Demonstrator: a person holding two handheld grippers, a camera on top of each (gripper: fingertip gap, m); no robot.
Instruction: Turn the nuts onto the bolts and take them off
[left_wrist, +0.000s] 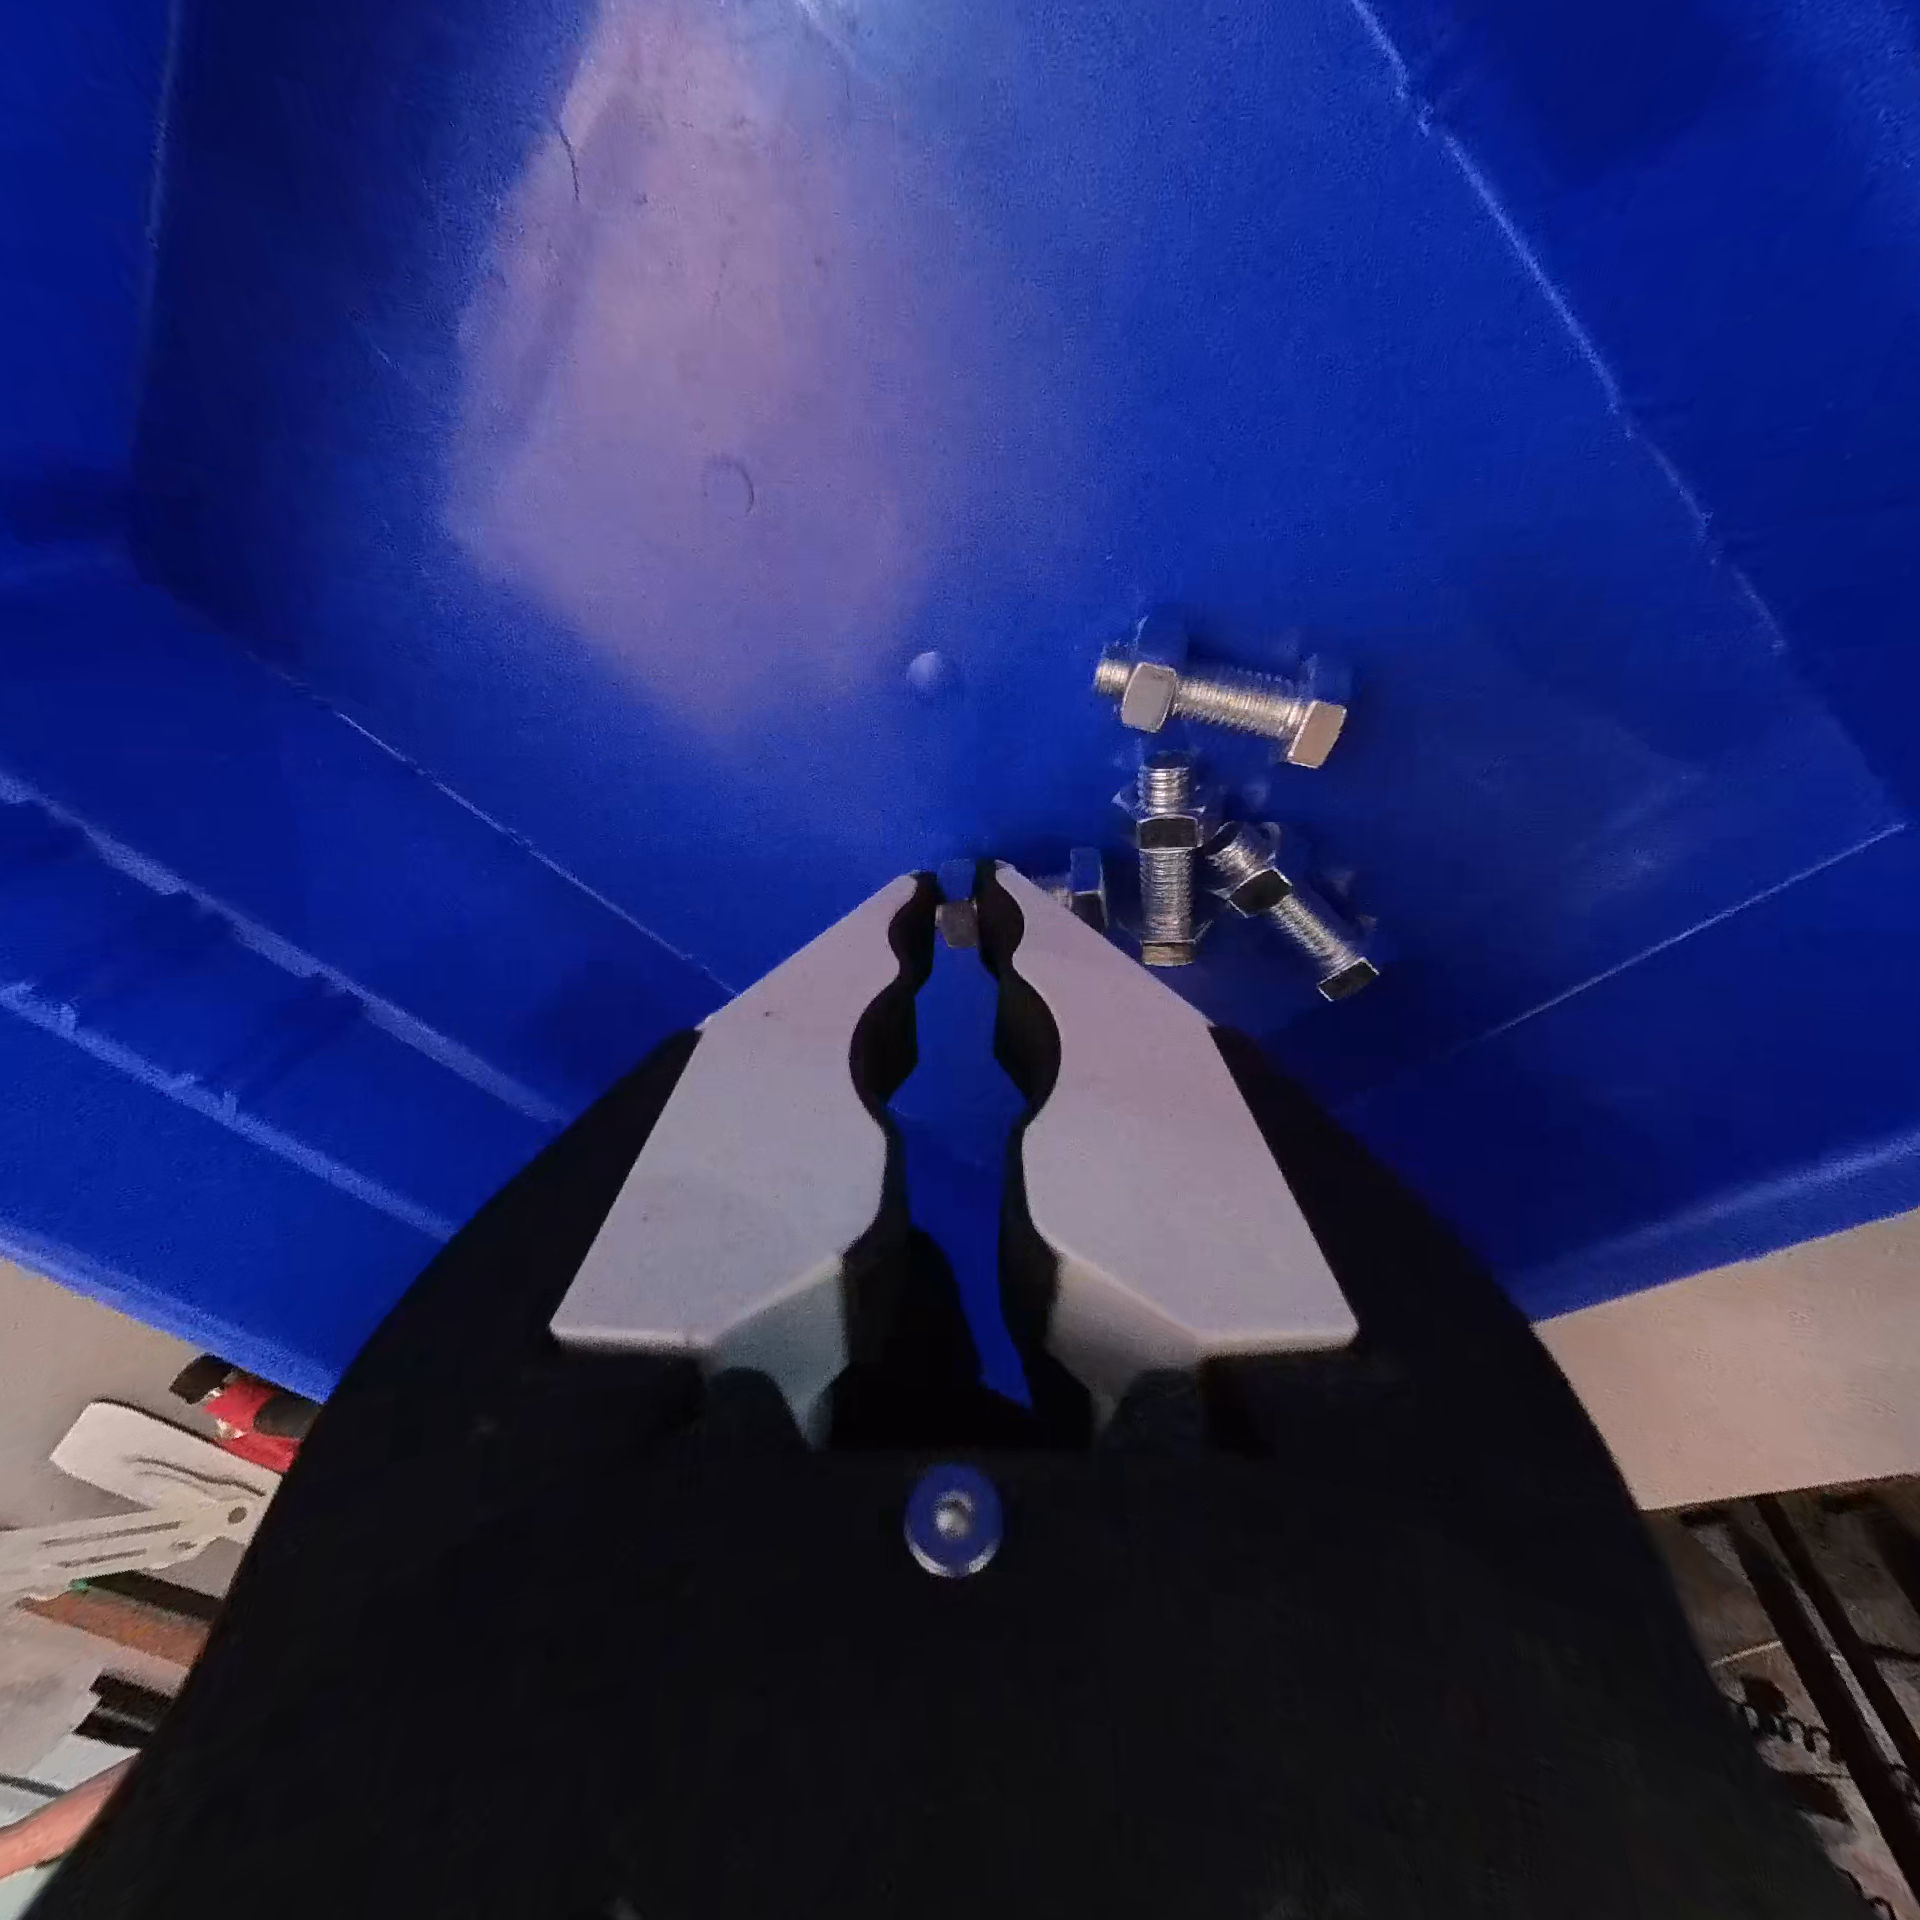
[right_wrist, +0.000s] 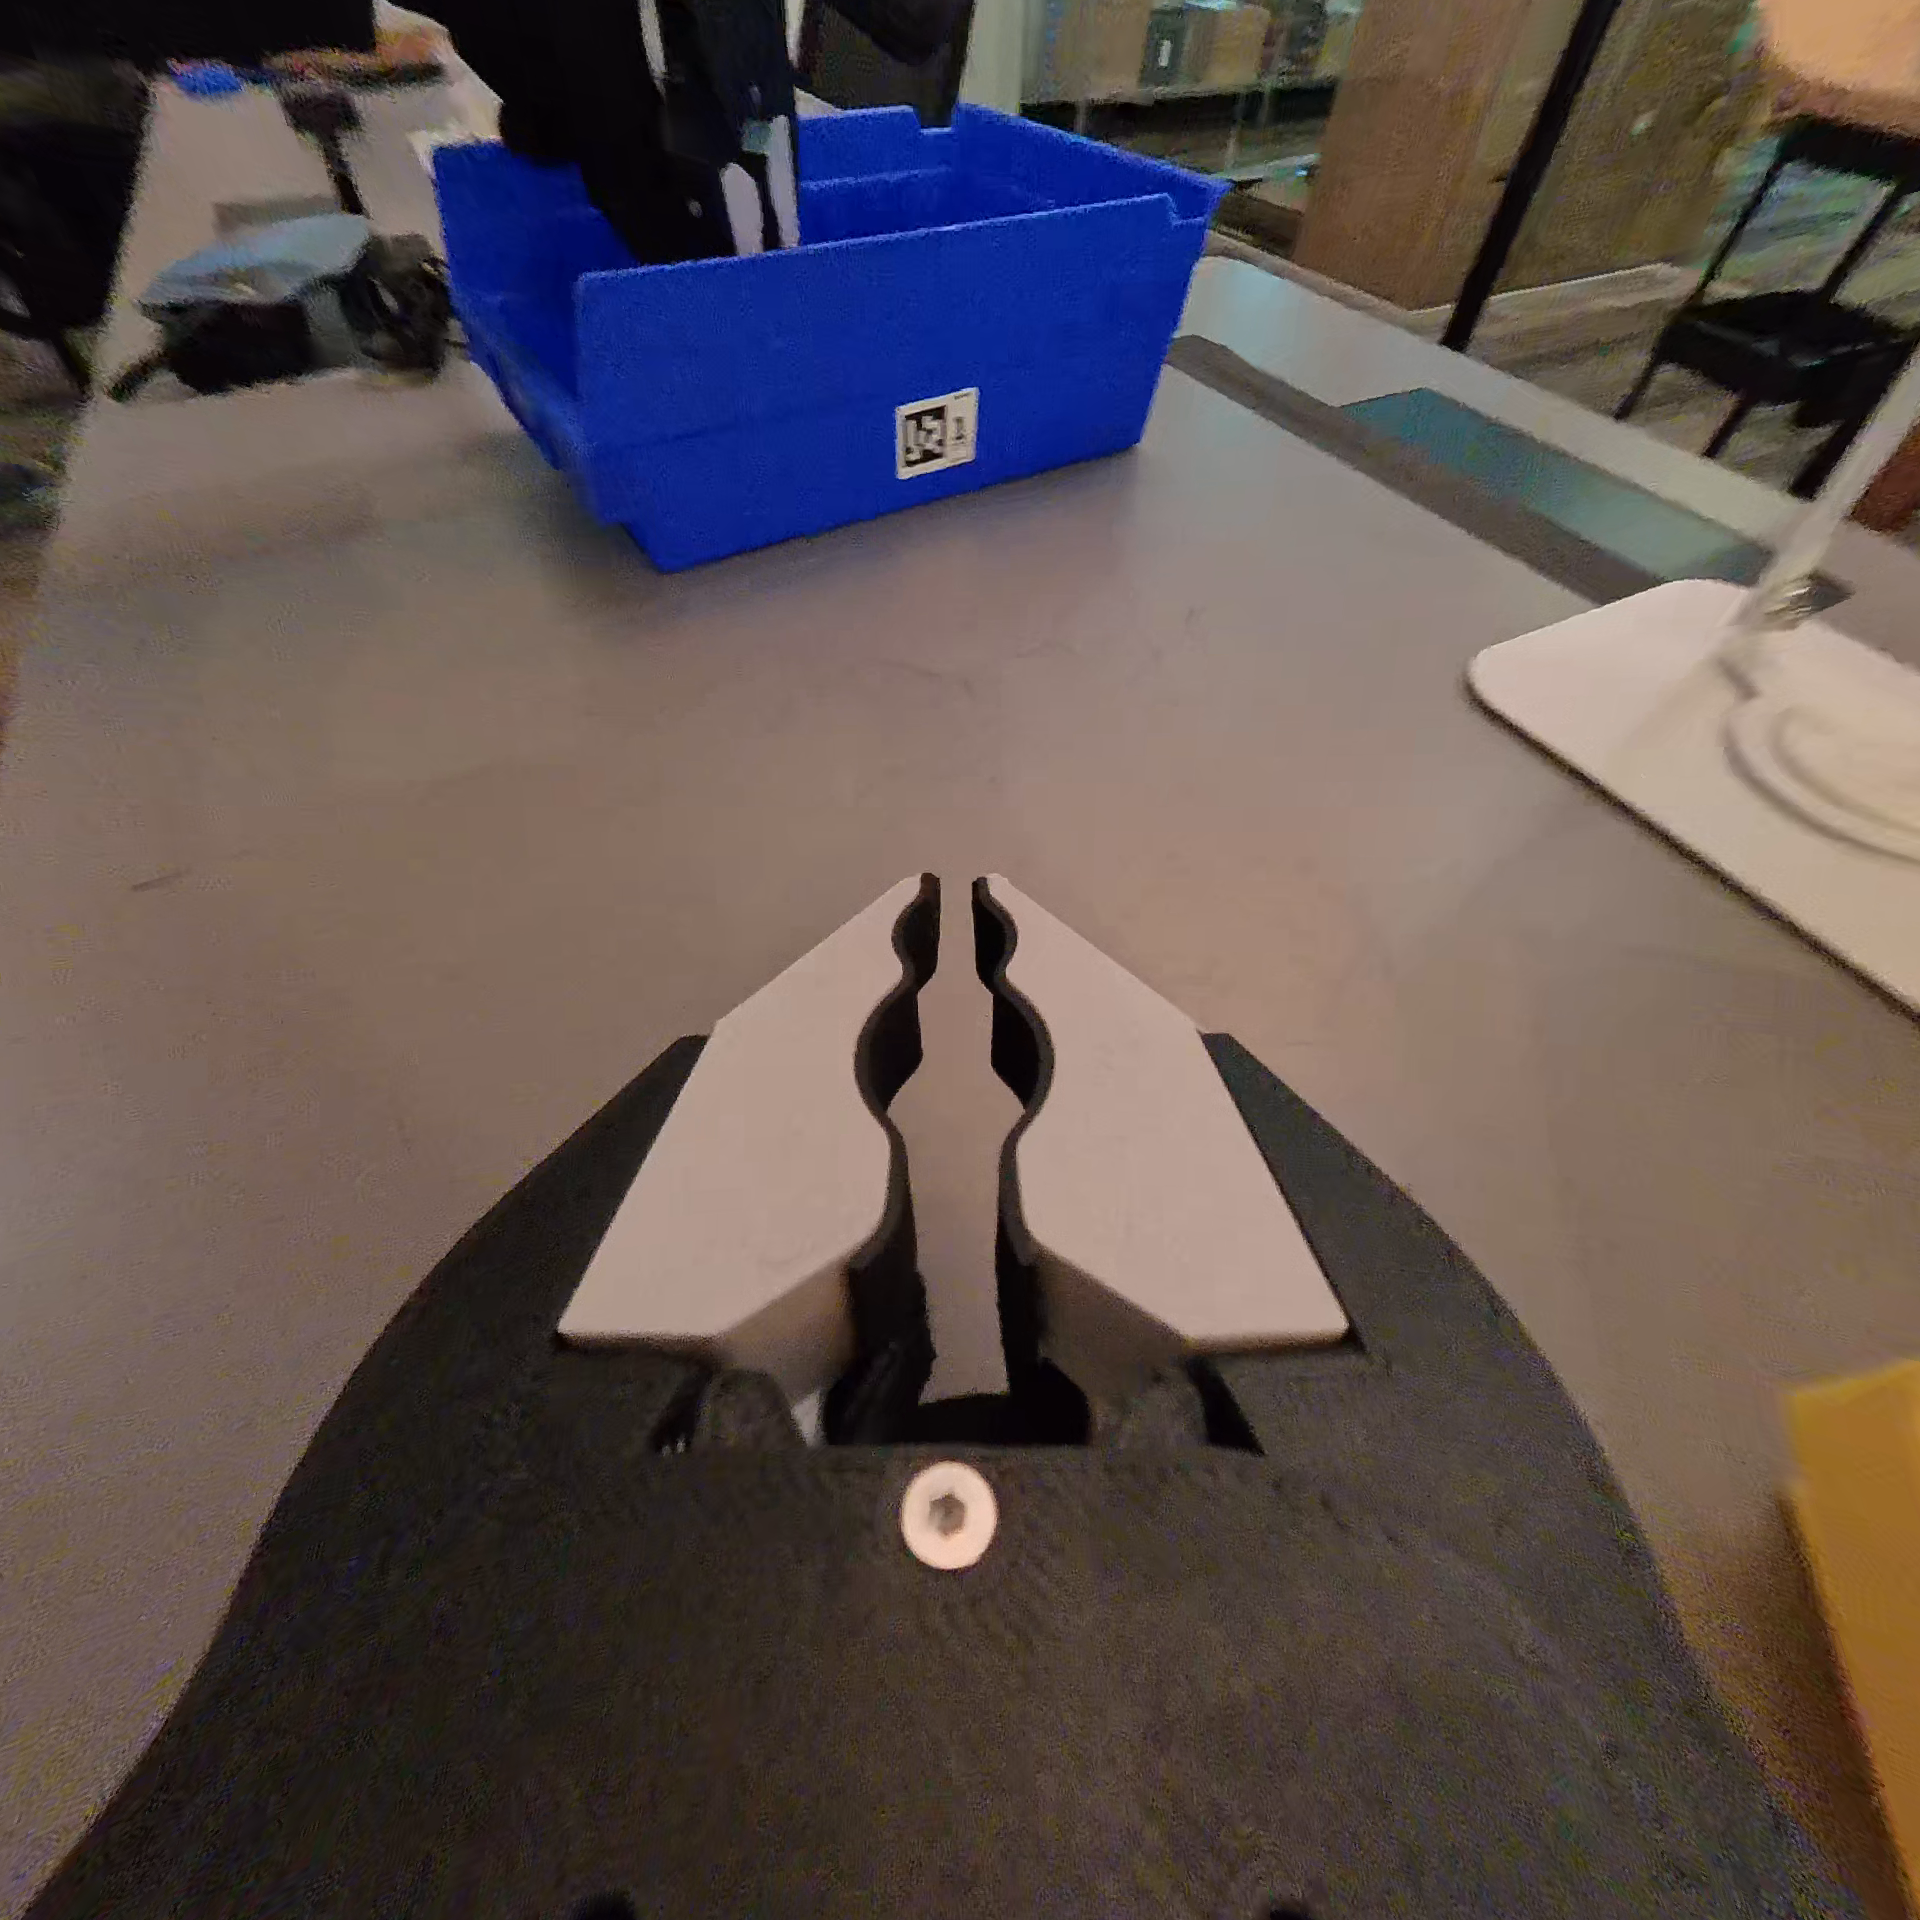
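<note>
In the left wrist view the left gripper reaches into the blue bin, its jaws narrowed on a small metal piece, seemingly a nut or bolt head, while the other bolts with nuts lie just to its right on the bin floor. In the right wrist view the right gripper hovers over the grey table, well short of the bin, jaws nearly closed and holding nothing. This looks like the pick-up step; next the piece should be lifted clear and the right gripper brought in to grip its mate.

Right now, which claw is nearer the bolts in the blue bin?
Left. The left claw is inside the blue bin beside the bolts; the right claw hovers over the table, outside it.
</note>
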